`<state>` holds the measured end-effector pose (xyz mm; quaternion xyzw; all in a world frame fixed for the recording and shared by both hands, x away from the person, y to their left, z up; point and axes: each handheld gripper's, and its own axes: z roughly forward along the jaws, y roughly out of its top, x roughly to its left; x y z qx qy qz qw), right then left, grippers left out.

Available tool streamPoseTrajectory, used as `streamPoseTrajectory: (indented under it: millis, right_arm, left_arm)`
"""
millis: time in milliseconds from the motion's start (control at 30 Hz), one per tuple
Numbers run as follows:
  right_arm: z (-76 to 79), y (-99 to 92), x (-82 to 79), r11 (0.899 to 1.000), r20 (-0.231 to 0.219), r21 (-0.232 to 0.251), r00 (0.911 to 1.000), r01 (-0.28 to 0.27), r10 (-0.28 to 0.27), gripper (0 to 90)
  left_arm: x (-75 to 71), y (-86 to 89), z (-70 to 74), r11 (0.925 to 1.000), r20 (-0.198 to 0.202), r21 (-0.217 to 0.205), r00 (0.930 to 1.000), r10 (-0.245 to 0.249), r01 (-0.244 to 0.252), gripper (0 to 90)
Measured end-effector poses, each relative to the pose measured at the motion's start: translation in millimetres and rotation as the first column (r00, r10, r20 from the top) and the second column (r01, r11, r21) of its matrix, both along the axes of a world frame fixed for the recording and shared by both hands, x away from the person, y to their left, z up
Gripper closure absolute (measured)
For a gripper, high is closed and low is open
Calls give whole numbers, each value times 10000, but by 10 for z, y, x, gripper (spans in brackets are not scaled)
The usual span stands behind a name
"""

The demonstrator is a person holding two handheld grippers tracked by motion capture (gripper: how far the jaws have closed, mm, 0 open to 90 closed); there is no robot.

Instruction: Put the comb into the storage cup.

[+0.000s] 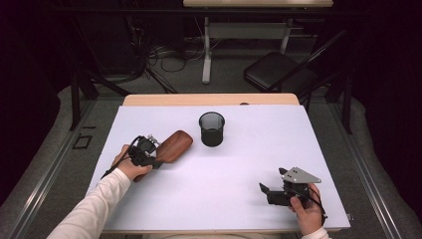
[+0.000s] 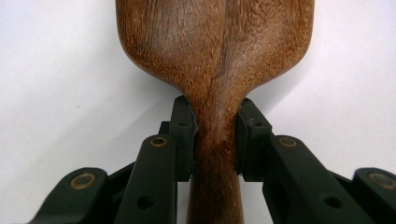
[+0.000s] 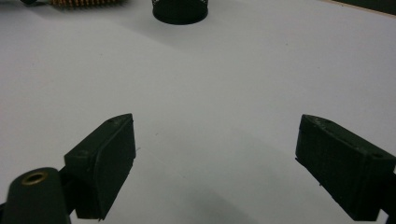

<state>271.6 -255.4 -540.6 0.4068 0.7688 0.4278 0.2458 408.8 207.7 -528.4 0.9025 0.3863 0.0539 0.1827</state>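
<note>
A brown wooden hairbrush (image 1: pixel 174 145) lies on the white table (image 1: pixel 239 164), left of centre, its back facing up. My left gripper (image 1: pixel 157 159) is shut on the brush's narrow neck. In the left gripper view both pads press the wood (image 2: pixel 215 46) from either side, gripper (image 2: pixel 215 137). A black mesh cup (image 1: pixel 212 128) stands upright just right of the brush head. My right gripper (image 1: pixel 271 180) rests near the front right of the table, jaws wide apart with nothing between them (image 3: pixel 215 158). Far ahead of it are the cup's base (image 3: pixel 180 10) and the brush's bristles (image 3: pixel 84 3).
Bare white tabletop lies between the two grippers and right of the cup. Beyond the table's far edge stand a black folding chair (image 1: pixel 278 72), a desk leg (image 1: pixel 206 50) and floor cables. Dark metal frames flank both sides.
</note>
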Motion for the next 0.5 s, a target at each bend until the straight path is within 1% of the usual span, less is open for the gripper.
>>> streamPoseTrajectory:
  millis: [100, 333, 433, 500]
  right_arm:
    - [-1, 0, 0, 10000, -2, 5, 10000, 3, -3, 118]
    - [7, 0, -5, 10000, 2, 26, 10000, 19, -19, 118]
    - [4, -10, 1, 9999, 28, 70, 10000, 84, -85, 118]
    - [3, -13, 3, 10000, 24, 52, 10000, 67, -67, 118]
  left_arm:
    - [-1, 7, 0, 10000, -16, -83, 10000, 20, -20, 721]
    - [-6, -1, 19, 9994, 122, -315, 9998, 168, -164, 721]
    - [-17, 4, 30, 9989, 109, -419, 9997, 213, -208, 721]
    - [-25, 9, 33, 9986, 187, -483, 9995, 235, -226, 721]
